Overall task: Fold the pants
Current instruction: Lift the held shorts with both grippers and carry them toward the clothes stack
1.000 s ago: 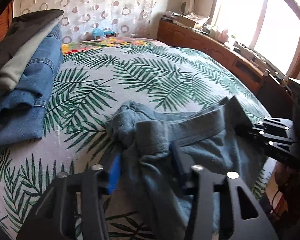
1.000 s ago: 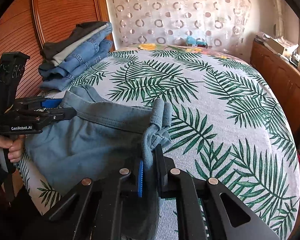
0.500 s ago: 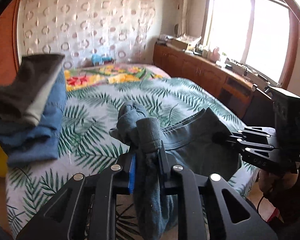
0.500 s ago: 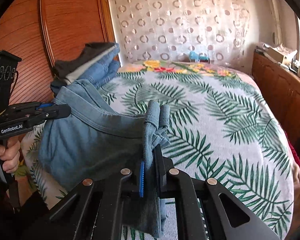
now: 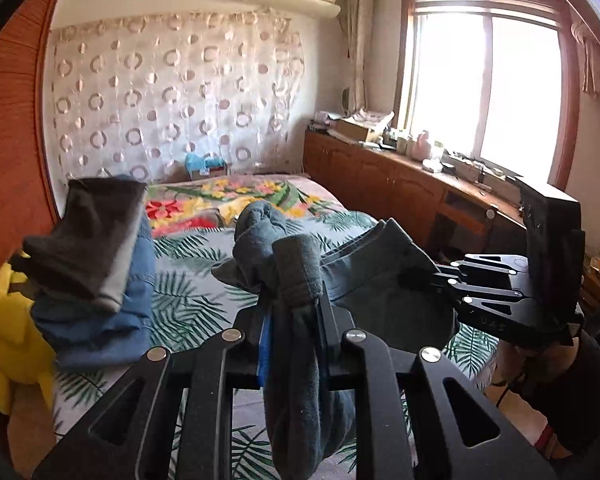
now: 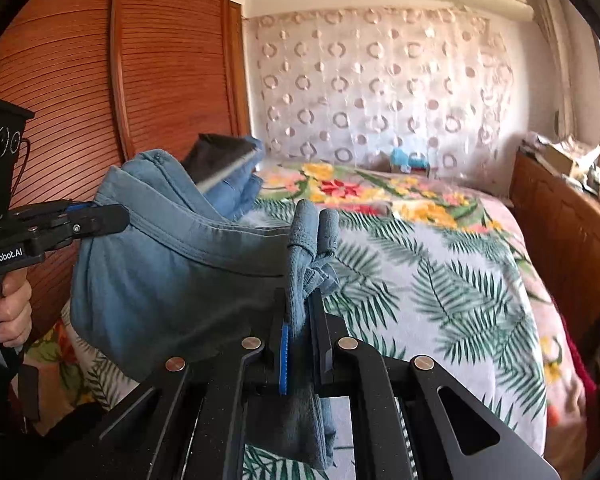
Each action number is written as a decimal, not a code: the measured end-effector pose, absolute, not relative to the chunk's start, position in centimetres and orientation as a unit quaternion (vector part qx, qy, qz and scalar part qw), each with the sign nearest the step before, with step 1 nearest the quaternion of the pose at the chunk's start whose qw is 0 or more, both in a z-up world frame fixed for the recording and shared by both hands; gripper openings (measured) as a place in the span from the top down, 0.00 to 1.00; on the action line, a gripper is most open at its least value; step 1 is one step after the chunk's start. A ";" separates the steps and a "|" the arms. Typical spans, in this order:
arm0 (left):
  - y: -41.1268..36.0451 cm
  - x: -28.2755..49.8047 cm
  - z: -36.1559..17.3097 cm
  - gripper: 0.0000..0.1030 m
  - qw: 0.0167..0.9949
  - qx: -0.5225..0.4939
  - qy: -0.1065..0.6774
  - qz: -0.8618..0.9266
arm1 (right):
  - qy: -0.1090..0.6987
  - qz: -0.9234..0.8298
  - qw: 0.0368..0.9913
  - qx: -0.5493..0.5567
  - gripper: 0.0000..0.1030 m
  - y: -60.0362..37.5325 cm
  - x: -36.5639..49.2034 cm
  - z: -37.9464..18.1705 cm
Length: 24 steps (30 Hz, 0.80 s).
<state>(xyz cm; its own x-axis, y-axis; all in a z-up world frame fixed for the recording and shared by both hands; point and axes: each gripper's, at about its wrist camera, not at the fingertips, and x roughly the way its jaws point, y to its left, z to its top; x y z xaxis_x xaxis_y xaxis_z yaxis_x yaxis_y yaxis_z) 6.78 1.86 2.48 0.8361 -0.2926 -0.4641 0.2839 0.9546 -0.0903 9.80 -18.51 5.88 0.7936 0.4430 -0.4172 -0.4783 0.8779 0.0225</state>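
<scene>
In the view from your left gripper, a yellow soft toy sits at the far left, off the bed's left edge. Just right of it, on that edge of the bed, lies a stack of folded clothes, dark grey on top and blue denim beneath. Your left gripper is clamped tight on a bunched end of the grey-blue pants, which hang down between its fingers, lifted clear of the palm-leaf bedspread. The waistband stretches rightward to your right gripper, which pinches the other end above the bed's right edge. A wooden cabinet runs along the wall under the window.

In the view from your right gripper, your hand grips the left gripper's handle at the far left. The pants span from there to your right gripper, closed firmly on a fold of fabric.
</scene>
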 end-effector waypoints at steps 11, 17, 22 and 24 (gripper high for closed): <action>4.7 5.3 3.7 0.82 0.968 -0.004 0.217 -0.124 | 0.179 0.269 0.945 -0.057 0.92 -16.4 9.7 7.9; 6.5 6.4 3.1 0.82 0.969 -0.010 0.223 -0.108 | 0.179 0.279 0.941 -0.071 0.93 -15.0 12.2 7.4; 8.2 7.6 3.2 0.82 0.971 -0.011 0.223 -0.085 | 0.177 0.289 0.938 -0.077 0.92 -13.9 14.7 8.1; 9.0 8.3 3.4 0.82 0.972 -0.014 0.220 -0.076 | 0.174 0.295 0.936 -0.081 0.93 -13.0 16.1 8.7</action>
